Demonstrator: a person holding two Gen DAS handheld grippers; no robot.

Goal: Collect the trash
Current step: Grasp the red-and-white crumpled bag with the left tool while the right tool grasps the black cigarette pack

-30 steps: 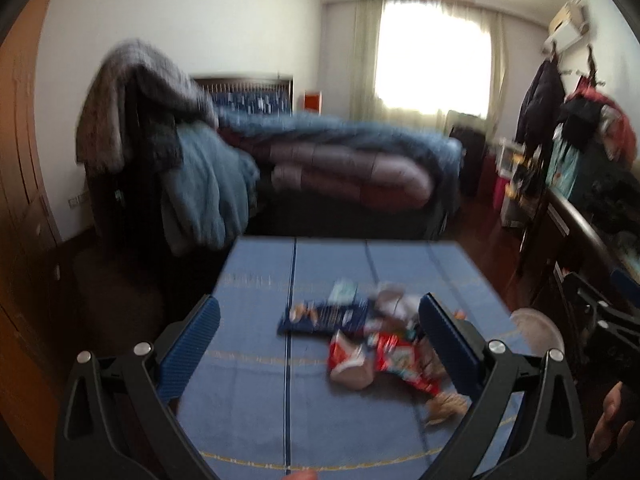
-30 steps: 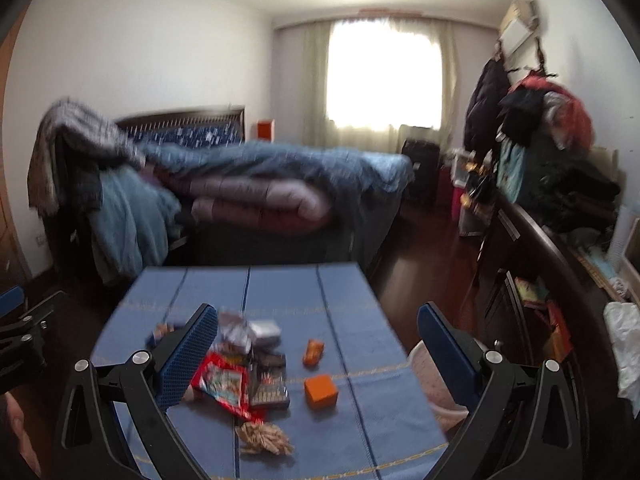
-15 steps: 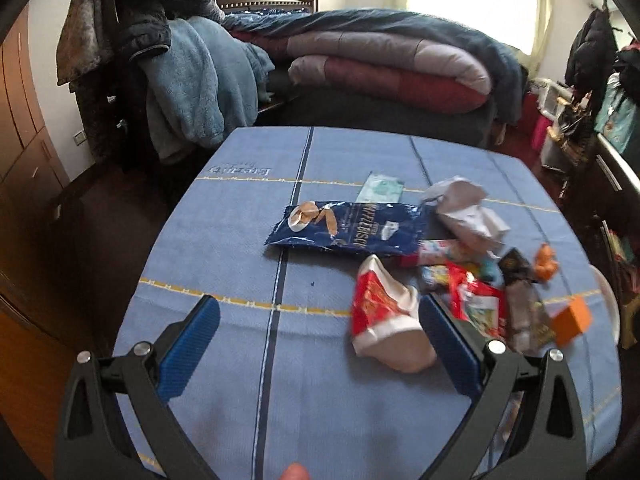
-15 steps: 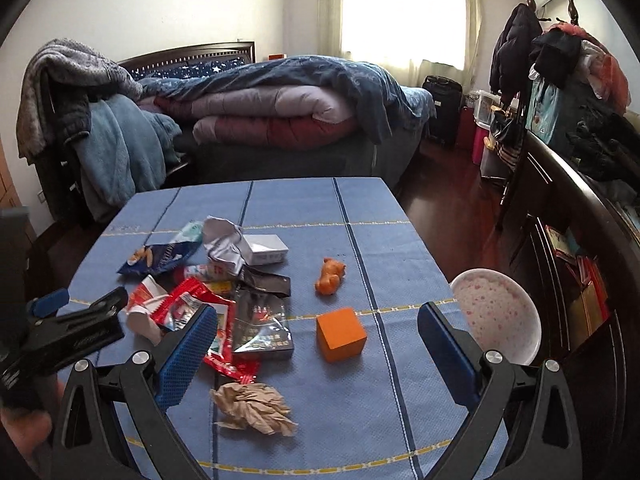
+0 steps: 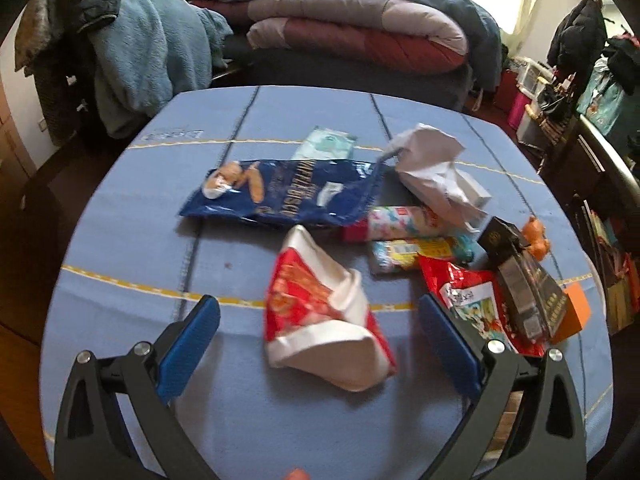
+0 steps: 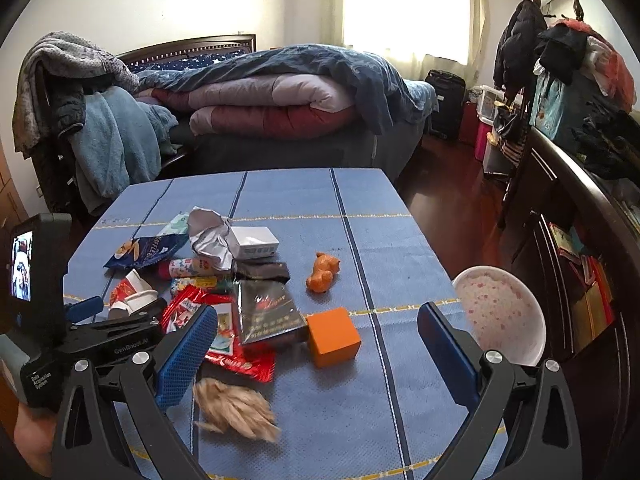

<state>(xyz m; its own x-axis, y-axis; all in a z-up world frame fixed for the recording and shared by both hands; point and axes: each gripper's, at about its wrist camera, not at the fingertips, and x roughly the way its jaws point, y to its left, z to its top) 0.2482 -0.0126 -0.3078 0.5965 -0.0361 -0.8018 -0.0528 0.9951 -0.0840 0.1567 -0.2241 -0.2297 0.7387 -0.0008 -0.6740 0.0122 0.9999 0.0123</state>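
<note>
Your left tool [image 5: 318, 330] hangs over the bench [image 5: 132, 240] with its jaws spread wide and nothing between them; the crushed red-and-white paper cup [image 5: 320, 320] lies on the blue cloth straight ahead of that gap. Take the cup as your landmark. Just beyond it lies the dark blue snack bag [image 5: 288, 194], flat, with a pale green packet [image 5: 326, 144] poking out from its far edge. To the cup's right are two small printed wrappers [image 5: 404, 224], one behind the other, and past them a crumpled white paper [image 5: 432, 168] resting against a small white box [image 5: 474, 192]. Nearer you on the right of the cup sits a red foil wrapper [image 5: 468, 300], with a black packet [image 5: 528, 296] lying partly over it.

Your right tool [image 6: 318, 350] is likewise wide open and empty, held above the near right part of the bench. From that side, an orange cube [image 6: 333, 336] stands well to the right of the cup [image 6: 132, 292], touching the black packet [image 6: 268, 312]. An orange toy animal [image 6: 323, 270] lies beyond the cube, apart from the pile. A crumpled tan paper ball [image 6: 236, 408] sits near the front edge, blurred, just beside your right tool's left finger. A white bowl with pink speckles [image 6: 500, 312] sits off the bench's right edge; I cannot tell what carries it.
</note>
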